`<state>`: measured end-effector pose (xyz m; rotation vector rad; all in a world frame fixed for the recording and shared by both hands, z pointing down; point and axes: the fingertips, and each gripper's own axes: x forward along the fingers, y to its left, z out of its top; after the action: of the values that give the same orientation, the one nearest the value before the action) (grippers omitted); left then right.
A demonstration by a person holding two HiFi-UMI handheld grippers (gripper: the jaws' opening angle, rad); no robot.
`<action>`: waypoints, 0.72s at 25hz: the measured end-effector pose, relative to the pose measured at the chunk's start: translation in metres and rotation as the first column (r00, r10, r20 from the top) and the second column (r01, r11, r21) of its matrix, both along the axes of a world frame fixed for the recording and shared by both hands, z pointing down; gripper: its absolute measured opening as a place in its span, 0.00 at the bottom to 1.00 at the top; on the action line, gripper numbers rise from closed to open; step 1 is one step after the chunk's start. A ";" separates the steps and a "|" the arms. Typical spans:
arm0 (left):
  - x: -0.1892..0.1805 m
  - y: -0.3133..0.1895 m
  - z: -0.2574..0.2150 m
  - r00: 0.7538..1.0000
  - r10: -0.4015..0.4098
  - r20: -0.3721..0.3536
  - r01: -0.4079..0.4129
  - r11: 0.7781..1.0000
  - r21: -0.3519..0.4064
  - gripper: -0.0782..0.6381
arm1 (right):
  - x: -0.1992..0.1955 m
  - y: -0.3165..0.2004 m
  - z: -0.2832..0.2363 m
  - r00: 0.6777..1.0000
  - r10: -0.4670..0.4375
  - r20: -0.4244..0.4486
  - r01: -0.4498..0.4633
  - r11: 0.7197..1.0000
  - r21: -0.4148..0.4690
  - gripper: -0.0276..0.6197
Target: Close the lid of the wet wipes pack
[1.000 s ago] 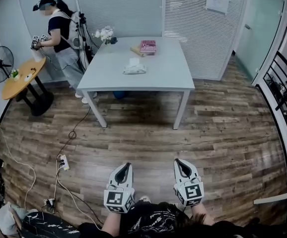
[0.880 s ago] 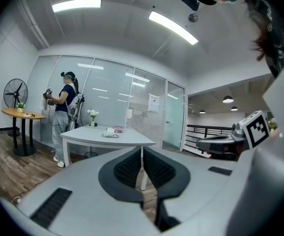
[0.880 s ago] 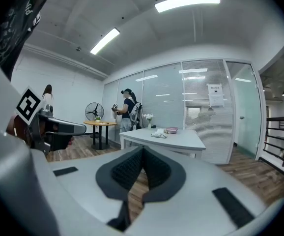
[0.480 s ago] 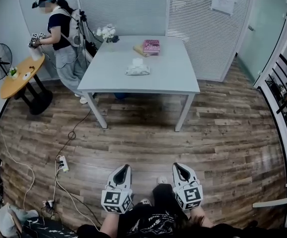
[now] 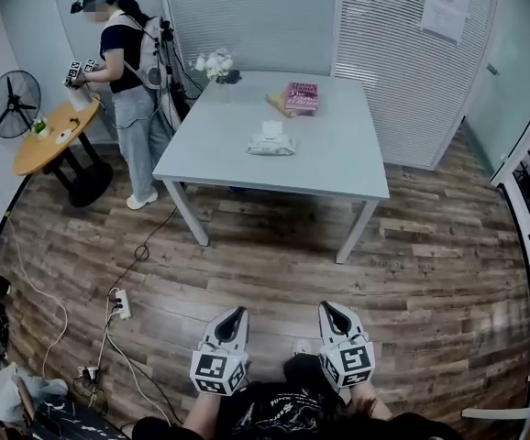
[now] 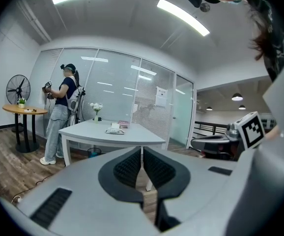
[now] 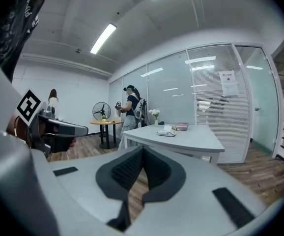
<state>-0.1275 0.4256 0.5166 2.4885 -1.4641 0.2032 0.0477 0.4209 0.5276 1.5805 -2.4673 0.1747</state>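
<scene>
While you stand well back from the table (image 5: 338, 168), your left gripper (image 5: 234, 313) and right gripper (image 5: 333, 307) point toward it side by side. Each has its jaws closed together with nothing between them. The wipes pack (image 5: 271, 145) lies near the table's middle, a white piece standing up from its top, well apart from both grippers. A pink box (image 5: 301, 96) sits beyond it.

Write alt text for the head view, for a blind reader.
A wet wipes pack lies on a grey table, far beyond the left tool and right tool, both shut, at the bottom. Another person stands beside a round table.
</scene>
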 end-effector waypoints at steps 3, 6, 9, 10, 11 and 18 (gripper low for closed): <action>0.018 -0.032 -0.004 1.000 -0.021 -0.011 0.021 1.000 0.005 0.13 | 0.016 -0.038 -0.003 1.000 -0.026 -0.002 0.026 1.000 0.011 0.04; 0.037 -0.063 -0.007 0.999 -0.040 -0.025 0.040 0.999 0.002 0.13 | 0.033 -0.074 -0.008 0.999 -0.047 -0.003 0.047 0.999 0.021 0.04; 0.055 -0.088 -0.008 0.998 -0.054 -0.026 0.054 0.999 0.000 0.13 | 0.054 -0.104 -0.007 0.998 -0.055 0.004 0.055 0.998 0.017 0.04; 0.061 -0.096 -0.007 0.998 -0.061 -0.028 0.061 0.998 -0.001 0.13 | 0.060 -0.112 -0.006 0.998 -0.058 0.006 0.058 0.998 0.015 0.04; 0.066 -0.102 -0.005 0.997 -0.068 -0.030 0.068 0.998 -0.002 0.13 | 0.066 -0.119 -0.004 0.998 -0.064 0.007 0.064 0.998 0.014 0.04; 0.099 -0.140 0.005 0.995 -0.095 -0.040 0.095 0.995 -0.009 0.13 | 0.091 -0.158 0.004 0.994 -0.106 0.007 0.106 0.994 0.010 0.04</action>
<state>-0.0289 0.2854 0.5214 2.3956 -1.5579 0.1396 0.1386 0.2625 0.5319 1.4505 -2.5536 0.1521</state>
